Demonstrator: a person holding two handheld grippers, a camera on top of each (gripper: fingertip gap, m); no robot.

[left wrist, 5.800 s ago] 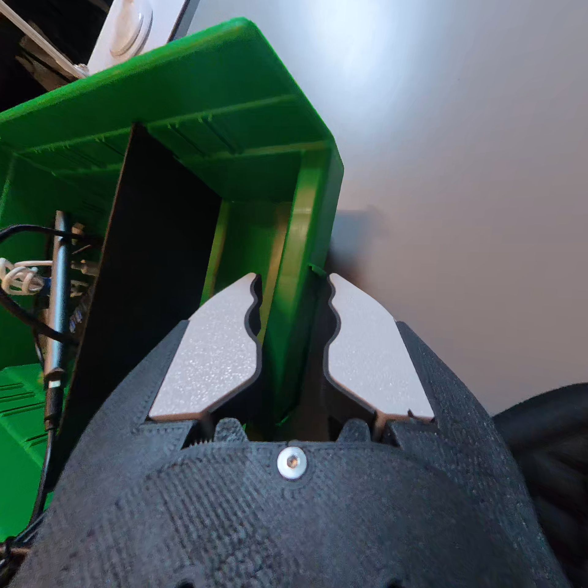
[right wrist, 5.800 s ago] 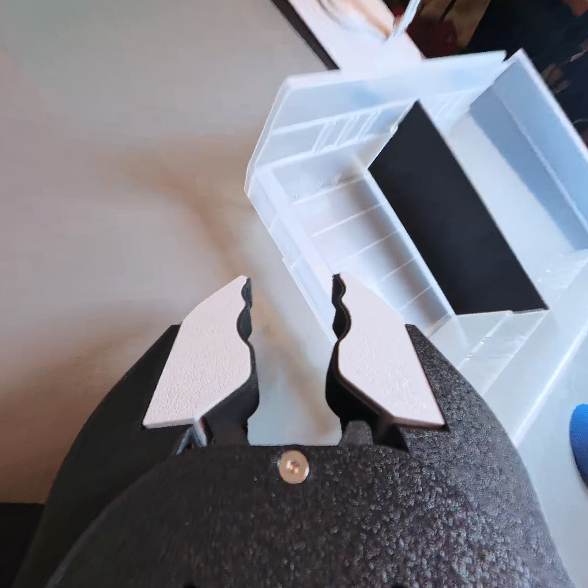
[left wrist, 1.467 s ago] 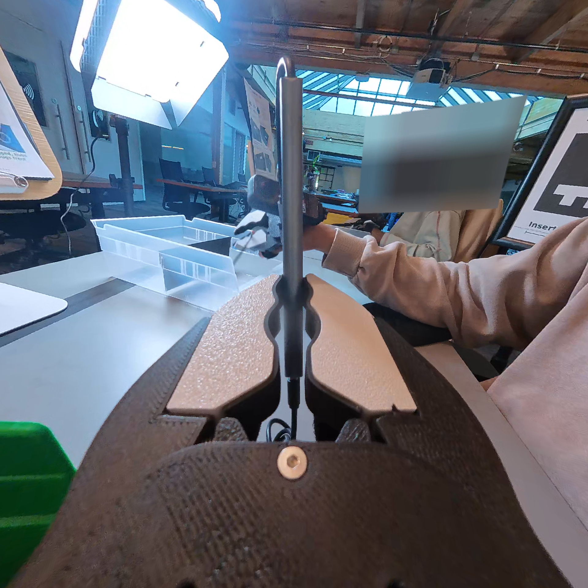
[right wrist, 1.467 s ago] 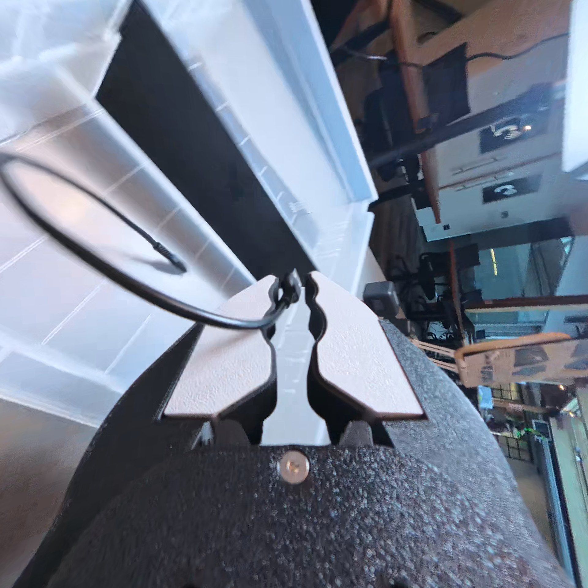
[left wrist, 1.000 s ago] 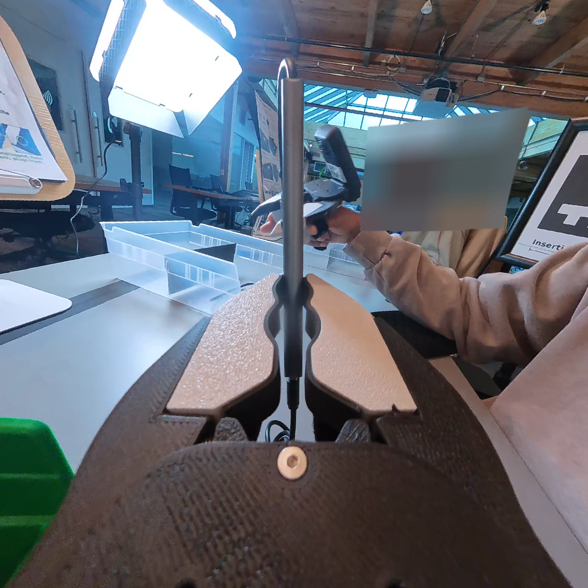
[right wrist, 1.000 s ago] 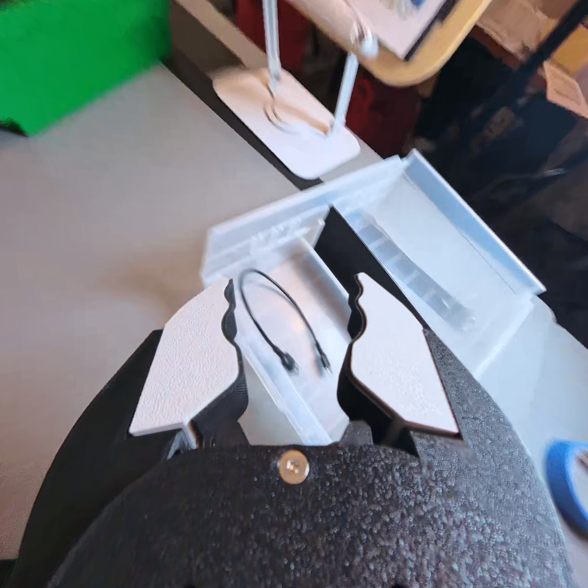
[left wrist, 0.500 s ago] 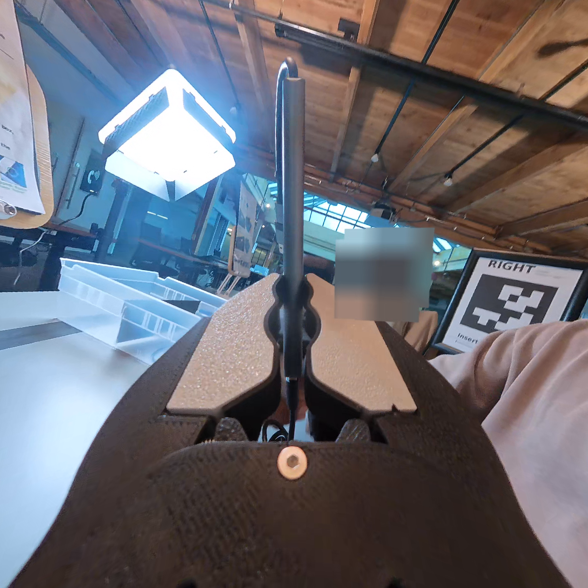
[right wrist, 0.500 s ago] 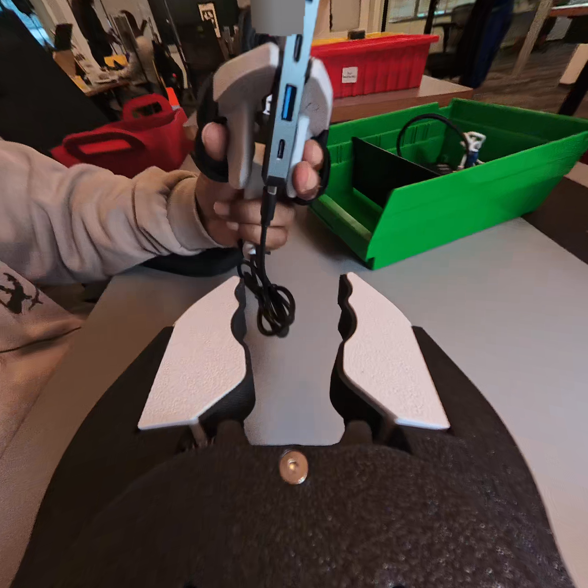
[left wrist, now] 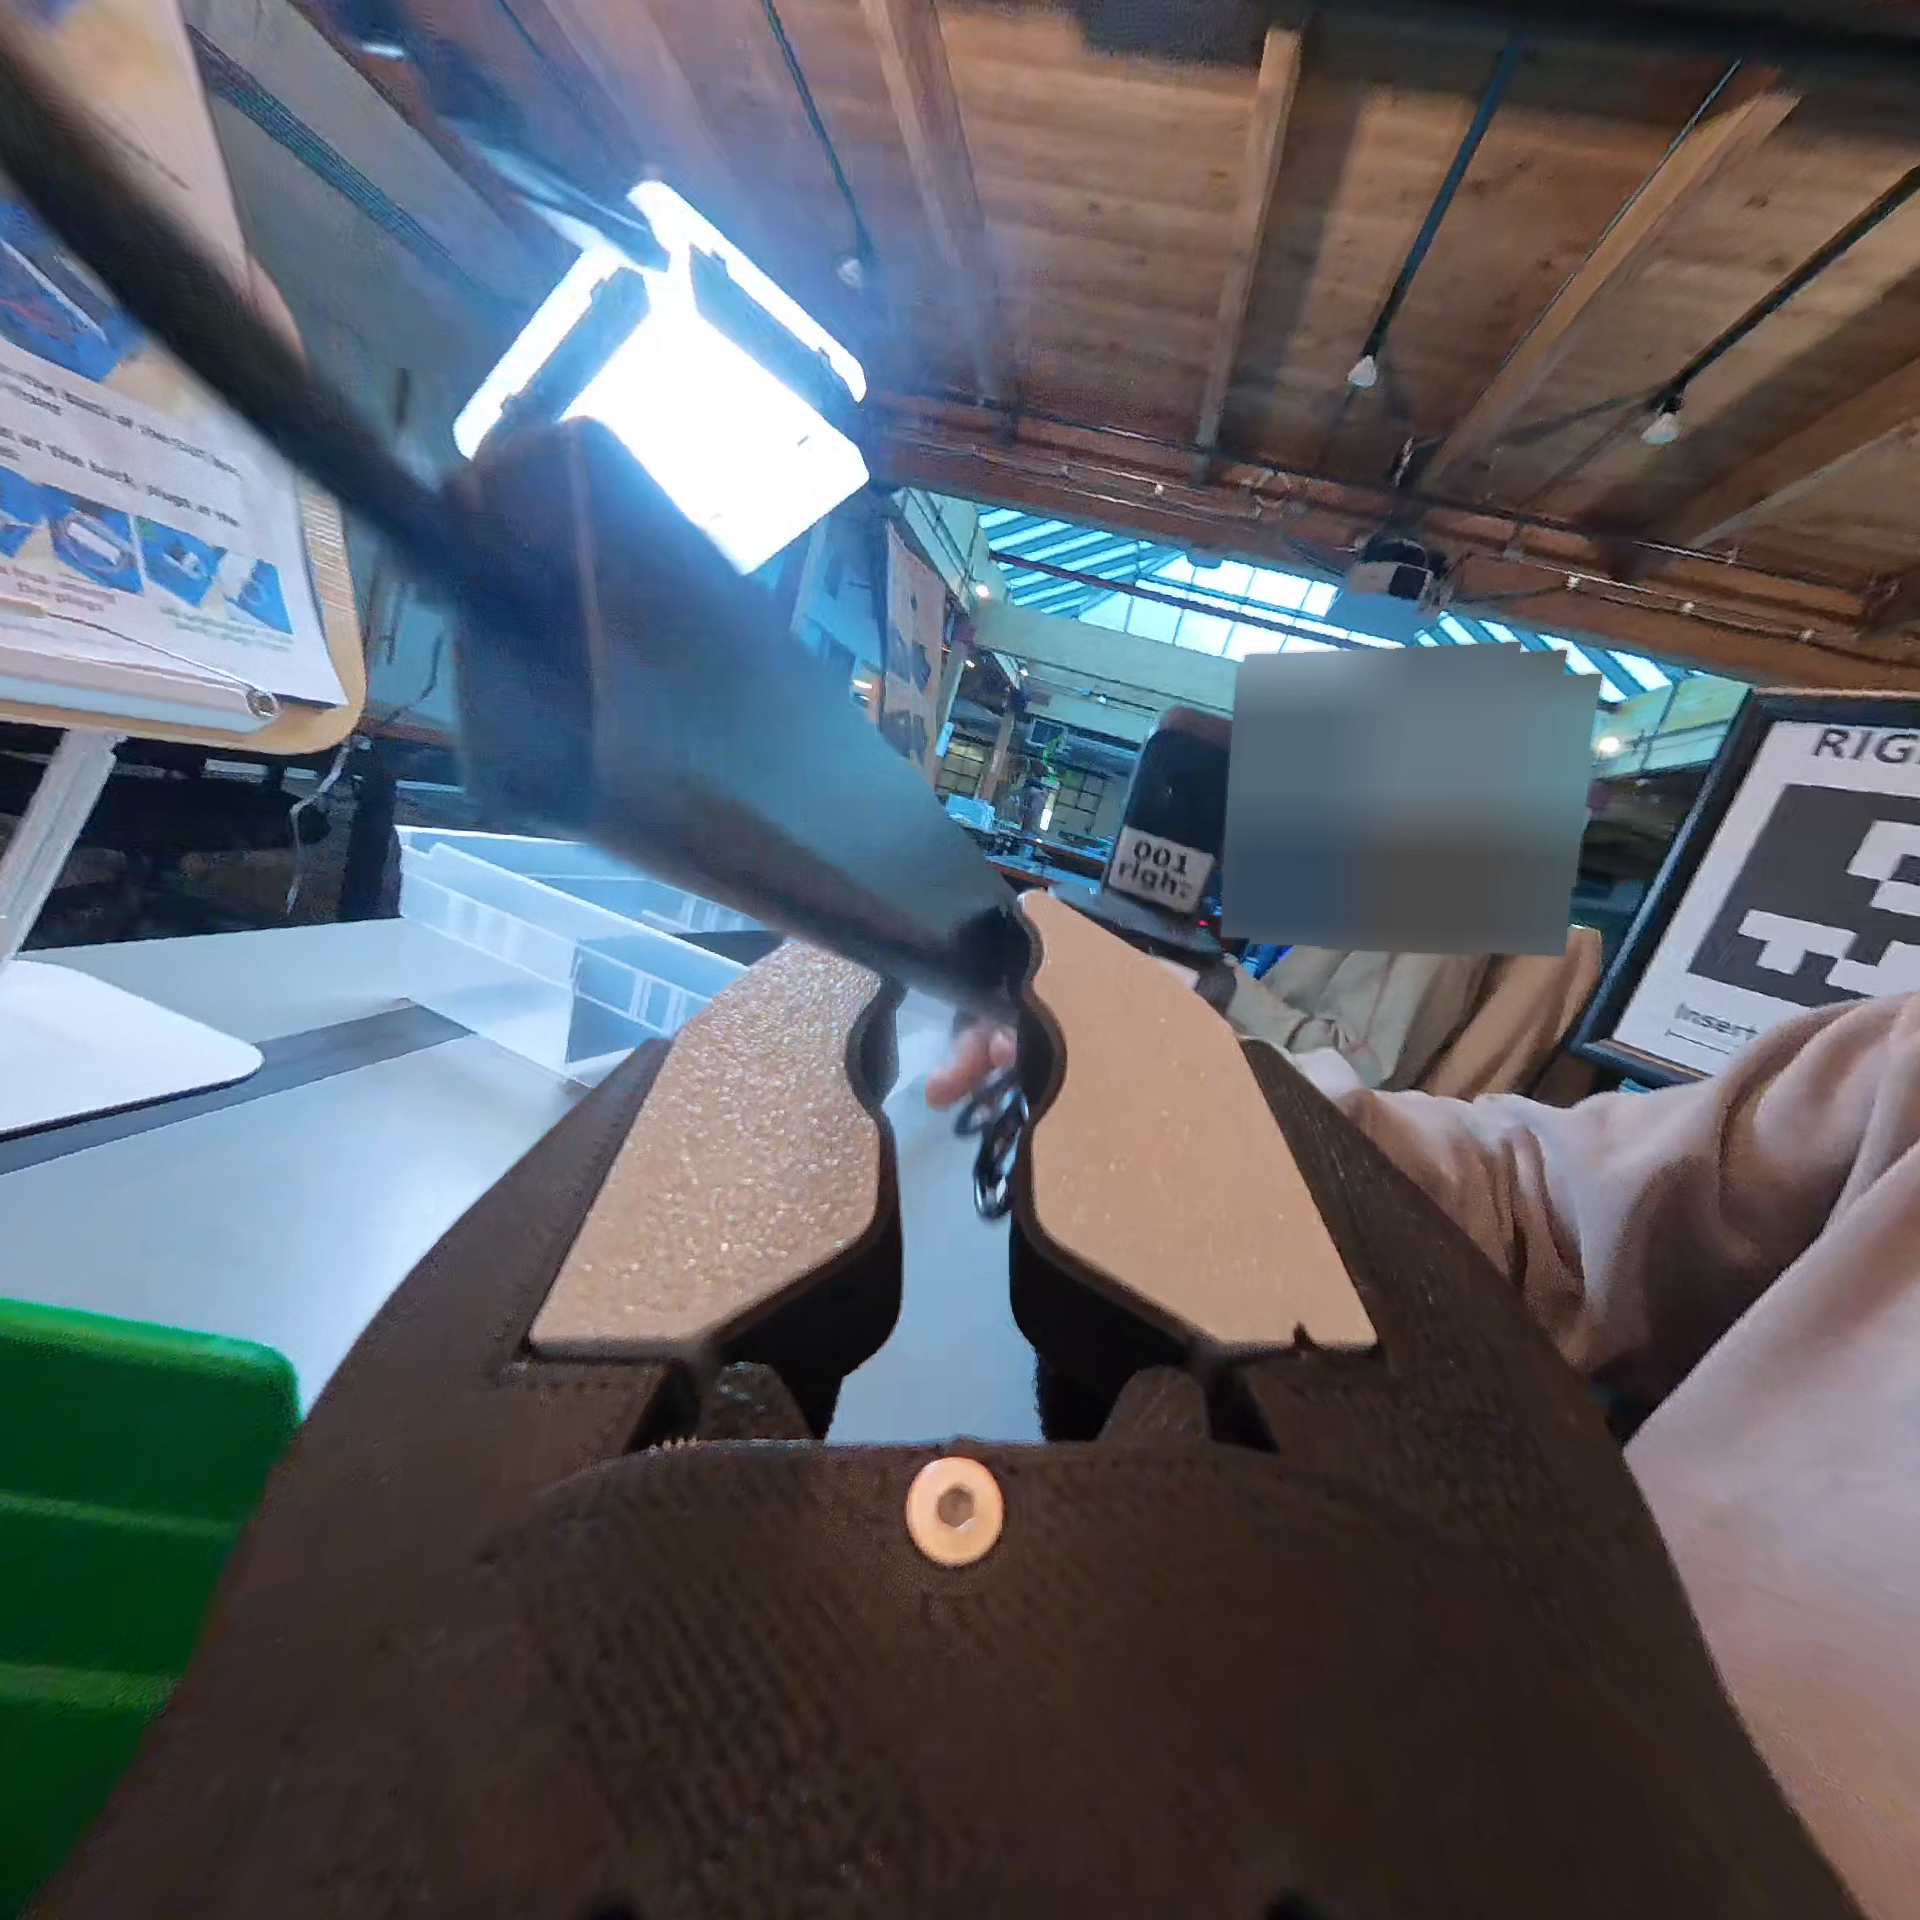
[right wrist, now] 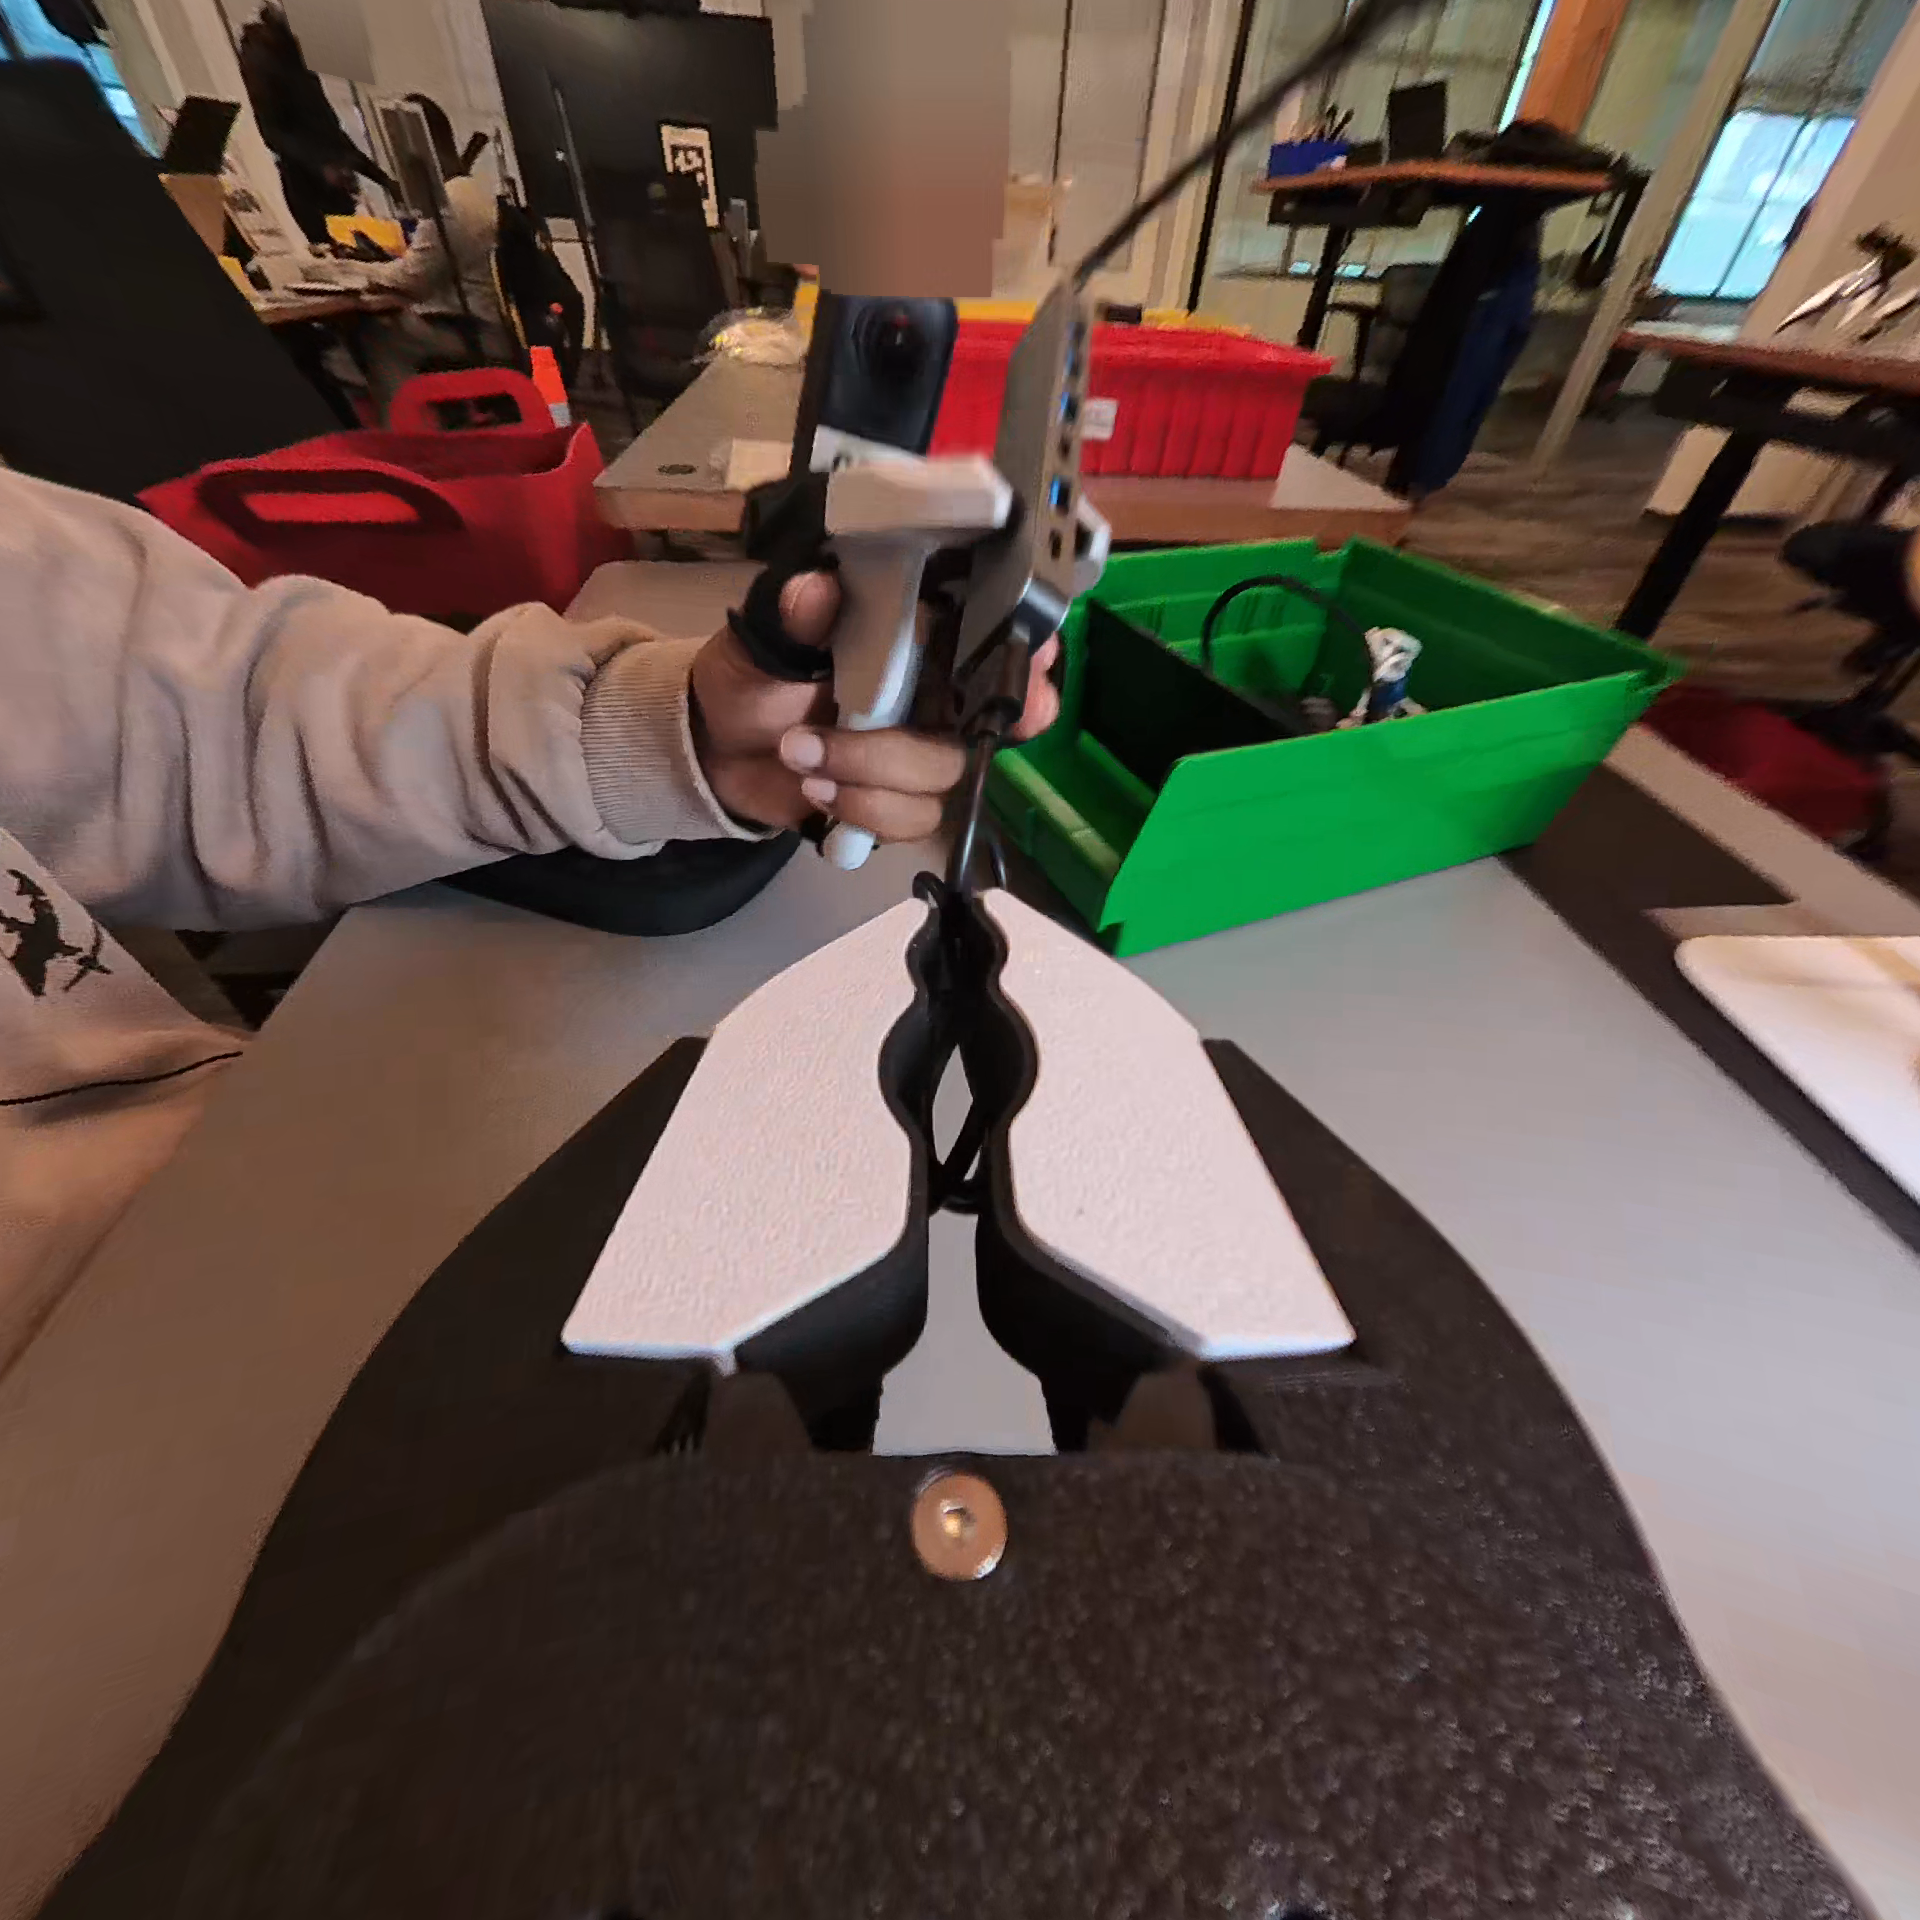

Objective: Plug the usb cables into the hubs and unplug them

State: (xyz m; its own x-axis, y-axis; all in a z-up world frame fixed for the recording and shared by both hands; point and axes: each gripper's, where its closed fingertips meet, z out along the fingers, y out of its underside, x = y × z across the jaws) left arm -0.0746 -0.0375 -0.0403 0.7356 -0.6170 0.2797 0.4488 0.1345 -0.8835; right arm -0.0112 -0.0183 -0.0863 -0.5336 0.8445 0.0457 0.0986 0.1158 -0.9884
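Right tool (right wrist: 954, 940) closed on the coiled black cable (right wrist: 961, 1081) hanging from the grey USB hub (left wrist: 675, 727); left tool (left wrist: 951, 971), part-open, pinches only the hub's corner above the table (right wrist: 1455, 1091) — a tug could drop it.

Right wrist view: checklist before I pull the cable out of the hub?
1. Right tool shut on the black coiled cable: ok.
2. Left tool grips the slim grey USB hub: pinched at its end only and tilted, not ok.
3. Cable plug seated in the hub's lower end: ok.
4. Hub ports free of other cables: cannot tell, blurred.
5. Green plastic bin apart from both tools: ok.
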